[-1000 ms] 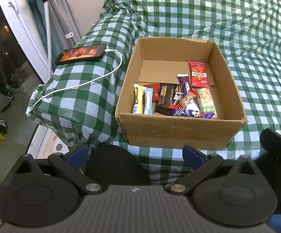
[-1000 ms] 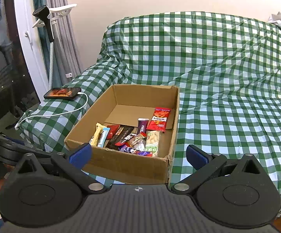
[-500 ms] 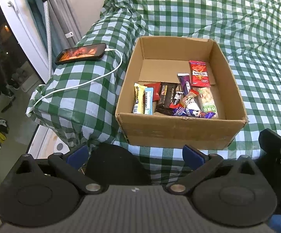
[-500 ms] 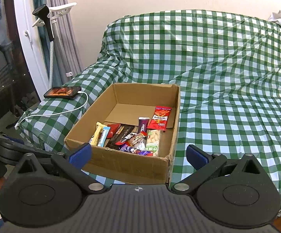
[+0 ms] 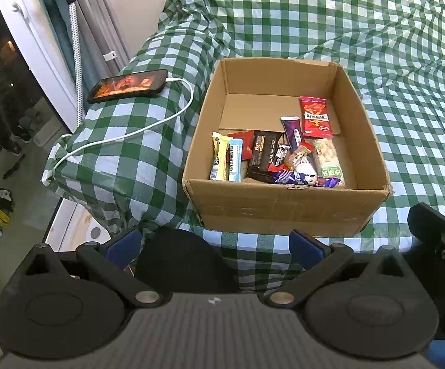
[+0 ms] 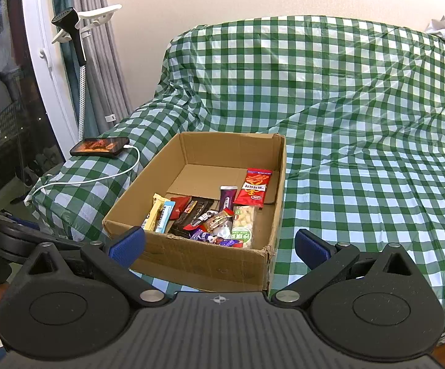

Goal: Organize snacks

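An open cardboard box point(image 5: 287, 212) point(image 6: 204, 261) sits on a green-and-white checked cover. Several snacks lie in its near half: a red packet point(image 5: 315, 116) point(image 6: 254, 187), a purple bar point(image 5: 292, 129) point(image 6: 227, 196), a clear bag of pale puffs point(image 5: 327, 158) point(image 6: 243, 220), a dark chocolate bar point(image 5: 264, 155) point(image 6: 191, 215), a yellow bar point(image 5: 218, 158) point(image 6: 154, 210) and a light blue bar point(image 5: 235, 160) point(image 6: 164, 215). My left gripper point(image 5: 214, 243) hangs open in front of the box's near wall, empty. My right gripper point(image 6: 219, 246) is open too, low before the box's near right corner.
A lit phone point(image 5: 127, 86) point(image 6: 99, 147) lies on the covered armrest left of the box, with a white cable point(image 5: 124, 135) trailing off the edge. A window, curtain and a steamer stand point(image 6: 78, 49) are at the left. The checked cover point(image 6: 370, 160) spreads wide to the right.
Both views have shifted very slightly; the box sits a touch higher in the left wrist view. Nothing was grasped or let go.
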